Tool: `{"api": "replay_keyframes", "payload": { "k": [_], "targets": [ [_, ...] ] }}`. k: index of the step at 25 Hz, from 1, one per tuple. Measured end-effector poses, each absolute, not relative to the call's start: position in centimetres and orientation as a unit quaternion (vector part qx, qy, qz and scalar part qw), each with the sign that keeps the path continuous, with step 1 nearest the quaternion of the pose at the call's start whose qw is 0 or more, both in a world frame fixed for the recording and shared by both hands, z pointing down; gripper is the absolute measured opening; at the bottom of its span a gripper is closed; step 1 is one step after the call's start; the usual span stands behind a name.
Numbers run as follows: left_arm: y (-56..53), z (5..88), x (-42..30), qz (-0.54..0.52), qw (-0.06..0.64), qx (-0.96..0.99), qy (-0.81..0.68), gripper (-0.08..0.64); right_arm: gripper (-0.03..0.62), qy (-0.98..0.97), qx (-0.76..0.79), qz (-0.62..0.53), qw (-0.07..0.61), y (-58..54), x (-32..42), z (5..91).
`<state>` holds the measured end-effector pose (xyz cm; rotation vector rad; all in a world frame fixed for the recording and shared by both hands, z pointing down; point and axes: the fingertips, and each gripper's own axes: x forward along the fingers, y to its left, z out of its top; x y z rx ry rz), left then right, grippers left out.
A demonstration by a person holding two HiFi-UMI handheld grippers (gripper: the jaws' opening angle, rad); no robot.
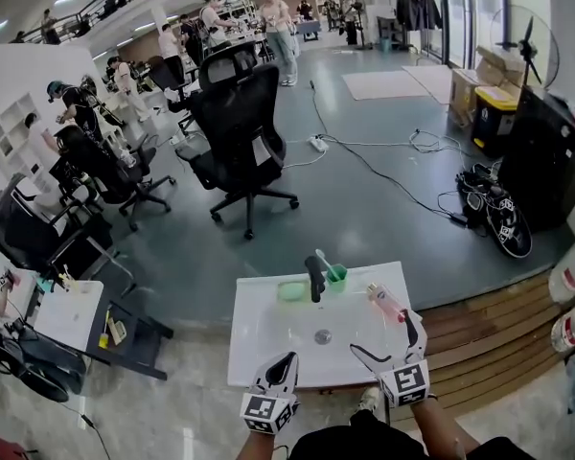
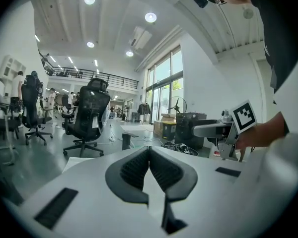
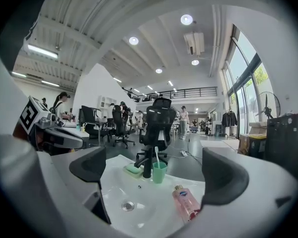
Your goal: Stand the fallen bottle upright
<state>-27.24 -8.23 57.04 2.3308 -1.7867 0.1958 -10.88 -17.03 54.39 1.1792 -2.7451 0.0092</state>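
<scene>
A pink bottle (image 1: 385, 303) (image 3: 185, 202) with a white label lies on its side on the right part of the white sink basin (image 1: 268, 338), cap pointing toward the far rim. My right gripper (image 1: 388, 339) (image 3: 156, 170) hovers just short of it, open, nothing between its fingers; the bottle lies low and near the right finger (image 3: 223, 175). Over the basin's near edge, my left gripper (image 1: 280, 367) (image 2: 149, 155) is shut and empty.
A black faucet (image 1: 313, 278) (image 3: 147, 165) stands at the back of the basin, with a green cup (image 1: 336, 275) (image 3: 159, 172) holding a toothbrush to its right and a green soap (image 1: 290, 290) to its left. The drain (image 1: 323, 335) sits mid-basin. Office chairs and people are beyond.
</scene>
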Motion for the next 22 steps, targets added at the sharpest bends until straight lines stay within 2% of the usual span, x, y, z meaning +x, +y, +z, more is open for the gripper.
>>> {"api": "replay_keyframes", "payload": {
  "k": [12, 22],
  "targets": [
    [-21.2, 58.1, -22.1, 0.081, 0.104, 0.813, -0.567, 0.017, 0.598, -0.909, 0.405, 0.021, 0.1, -28.0, -6.5, 56.1],
    [-26.7, 57.7, -20.3, 0.084, 0.107, 0.821, -0.554, 0.017, 0.598, -0.894, 0.405, 0.042, 0.184, -33.5, -5.1, 60.2]
  ]
}}
